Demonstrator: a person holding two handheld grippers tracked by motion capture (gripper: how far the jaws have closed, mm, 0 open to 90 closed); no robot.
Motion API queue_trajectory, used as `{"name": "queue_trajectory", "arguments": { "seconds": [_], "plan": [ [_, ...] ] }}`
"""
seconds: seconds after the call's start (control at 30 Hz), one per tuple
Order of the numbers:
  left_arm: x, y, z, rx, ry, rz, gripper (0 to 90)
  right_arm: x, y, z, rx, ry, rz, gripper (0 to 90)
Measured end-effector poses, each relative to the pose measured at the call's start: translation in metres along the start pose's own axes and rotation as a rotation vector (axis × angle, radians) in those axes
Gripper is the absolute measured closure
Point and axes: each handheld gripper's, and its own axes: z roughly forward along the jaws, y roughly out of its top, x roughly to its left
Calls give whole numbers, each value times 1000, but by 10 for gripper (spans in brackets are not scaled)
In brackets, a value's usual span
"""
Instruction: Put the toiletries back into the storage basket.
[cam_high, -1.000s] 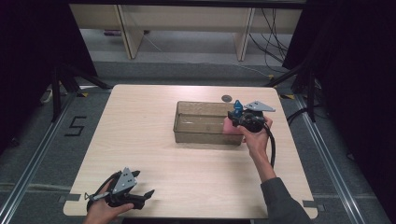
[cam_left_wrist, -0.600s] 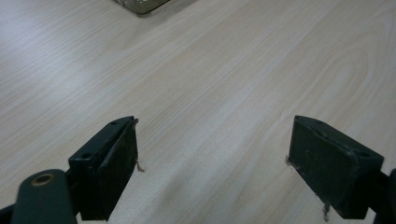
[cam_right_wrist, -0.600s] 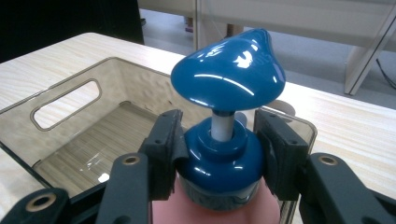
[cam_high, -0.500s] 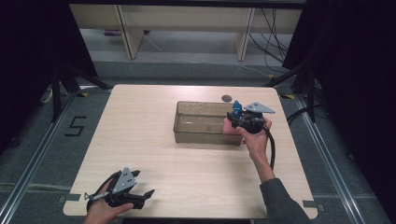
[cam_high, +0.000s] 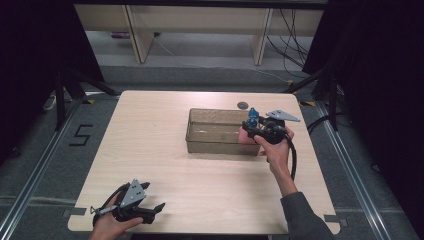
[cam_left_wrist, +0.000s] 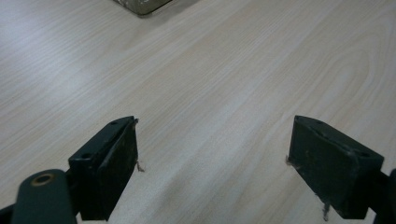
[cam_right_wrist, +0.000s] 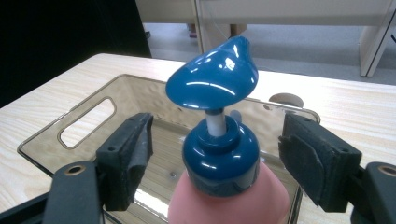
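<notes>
While the left gripper (cam_left_wrist: 215, 163) rests spread at the table's (cam_high: 165, 145) near left, the right gripper's (cam_right_wrist: 215, 158) jaws, just opened, flank the pink pump bottle (cam_right_wrist: 224, 177) in the clear bin (cam_high: 210, 135).

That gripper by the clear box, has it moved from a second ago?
No. The right gripper sits at the same end of the clear box; only its jaws have just been opening, leaving the pink pump bottle free between them.

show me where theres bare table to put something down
Bare tabletop runs left of the clear bin and across the front, between it and the left gripper. Crowded at the bin's right end, where the right gripper straddles the pink pump bottle.
</notes>
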Motion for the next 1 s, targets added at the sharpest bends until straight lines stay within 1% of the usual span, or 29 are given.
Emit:
{"name": "queue_trajectory", "arguments": {
  "seconds": [0.03,0.07,0.1,0.13,0.17,0.2,0.3,0.33,0.37,0.4,0.47,0.5,0.53,0.6,0.63,0.67,0.7,0.73,0.83,0.87,0.9,0.93,0.97,1.0],
  "plan": [
    [0,0,0,2,4,1,153,0,0,-1,-6,4,-4,259],
    [0,0,0,1,2,4,154,1,0,-3,-6,-7,12,256],
    [0,0,0,1,2,4,154,1,0,-3,-6,-7,12,256],
    [0,0,0,-1,0,2,153,0,0,-4,-13,6,14,253],
    [0,0,0,-1,0,2,153,0,0,-4,-13,6,14,253],
    [-1,0,0,-2,5,1,153,1,0,-7,0,4,34,250],
    [-1,0,0,1,9,-5,153,0,0,-9,-11,13,22,248],
    [0,0,0,-2,1,0,153,0,0,-11,-4,5,16,247],
    [0,0,0,-2,3,0,153,-1,1,-12,0,1,2,246],
    [-1,0,0,1,4,4,153,2,0,-12,-8,17,34,244],
    [-1,0,0,-1,3,-3,153,2,-1,-12,-12,15,30,243],
    [-1,0,0,2,3,-1,153,1,0,-13,-9,14,14,242],
    [0,0,0,-2,1,1,153,1,0,-14,-2,23,19,240],
    [-1,0,0,-2,5,1,153,4,0,-15,-7,36,39,239],
    [-1,0,0,-1,-2,-3,153,3,0,-16,-9,26,13,237],
    [-1,0,0,-1,4,-2,153,3,0,-16,-17,31,15,237],
    [0,0,0,0,3,0,153,5,1,-18,-7,42,40,237],
    [0,0,0,-1,5,3,153,6,1,-18,-18,39,24,236],
    [-1,0,0,-3,2,-2,153,7,1,-21,-21,41,20,236],
    [-1,0,0,-2,3,1,153,8,1,-22,-9,43,35,237],
    [-1,0,0,-2,3,1,153,8,1,-22,-9,43,35,237],
    [-1,0,0,-4,4,2,153,10,0,-24,-12,45,69,236],
    [-1,0,0,-4,4,2,153,10,0,-24,-12,45,69,236],
    [-1,0,0,-3,1,-1,153,8,0,-25,-11,38,42,236]
  ]
}}
